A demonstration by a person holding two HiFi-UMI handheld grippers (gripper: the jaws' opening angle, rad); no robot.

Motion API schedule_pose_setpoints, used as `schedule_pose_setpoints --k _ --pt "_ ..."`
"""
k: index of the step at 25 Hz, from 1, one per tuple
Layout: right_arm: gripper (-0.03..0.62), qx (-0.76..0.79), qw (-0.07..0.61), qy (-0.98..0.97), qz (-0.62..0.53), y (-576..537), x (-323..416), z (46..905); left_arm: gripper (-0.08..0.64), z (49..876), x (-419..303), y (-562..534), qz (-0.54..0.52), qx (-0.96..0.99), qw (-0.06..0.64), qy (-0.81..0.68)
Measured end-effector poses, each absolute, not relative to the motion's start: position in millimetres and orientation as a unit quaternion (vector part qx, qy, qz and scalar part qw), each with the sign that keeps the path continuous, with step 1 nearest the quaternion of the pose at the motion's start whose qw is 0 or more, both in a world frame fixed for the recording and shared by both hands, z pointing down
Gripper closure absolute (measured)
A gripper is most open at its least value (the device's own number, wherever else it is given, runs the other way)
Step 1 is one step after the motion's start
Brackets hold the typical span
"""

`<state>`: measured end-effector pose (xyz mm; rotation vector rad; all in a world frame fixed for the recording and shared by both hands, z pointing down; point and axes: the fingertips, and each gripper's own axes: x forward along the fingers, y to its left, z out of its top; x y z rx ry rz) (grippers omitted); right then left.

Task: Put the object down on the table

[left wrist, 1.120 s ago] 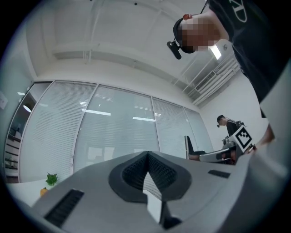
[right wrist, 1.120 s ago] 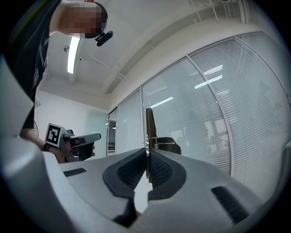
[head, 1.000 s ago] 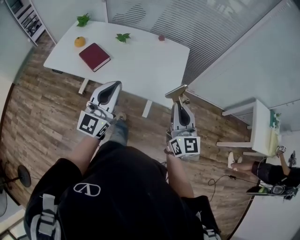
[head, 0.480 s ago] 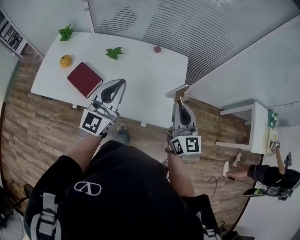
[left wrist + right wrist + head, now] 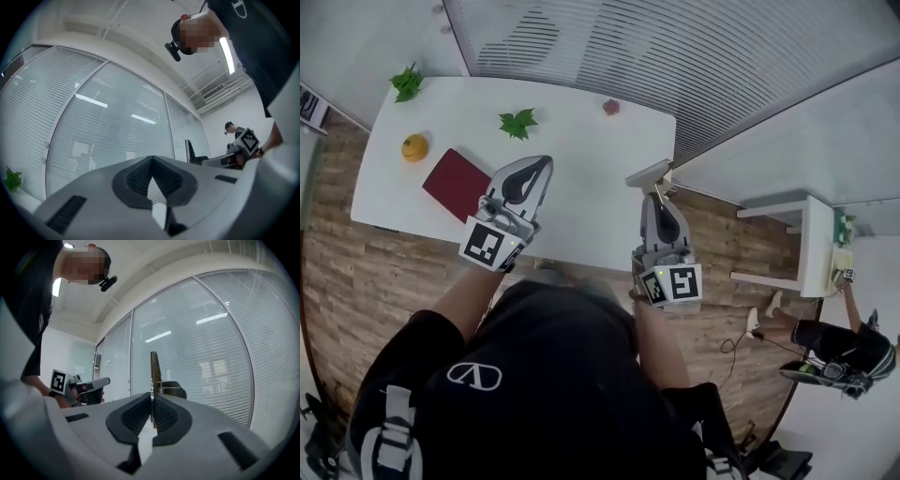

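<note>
Two grippers are held over the near edge of the white table, and the left gripper is seen with its jaws pressed together and nothing between them. The right gripper is clamped tight on a thin flat object, which is carried upright by the table's right end, not yet laid down. A red book and an orange are seen on the tabletop's left part.
</note>
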<state>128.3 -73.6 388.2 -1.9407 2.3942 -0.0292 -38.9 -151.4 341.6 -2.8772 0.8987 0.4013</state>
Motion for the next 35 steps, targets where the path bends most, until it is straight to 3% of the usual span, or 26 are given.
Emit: schedule_pose_setpoints --k 11,24,28,35 --pt "0.588 -0.591 0.035 0.805 -0.047 -115.9 139.5 402.2 0.555 360.7 -19.2 -165.3 0.110 -0.942 0.034 0.314" --pt "0.588 -0.422 0.098 0.689 -0.581 -170.2 161.2 640.9 0.555 380.5 -19.7 -160.6 0.082 -0.932 0.024 0.352" --pt "0.588 -0.373 0.089 0.632 -0.674 -171.6 147.4 700.1 0.555 388.0 -28.5 -159.0 0.075 -0.926 0.021 0.369" --pt "0.588 -0.342 0.042 0.585 -0.734 -180.2 138.7 751.0 0.555 400.7 -40.4 -156.9 0.058 -0.919 0.015 0.390"
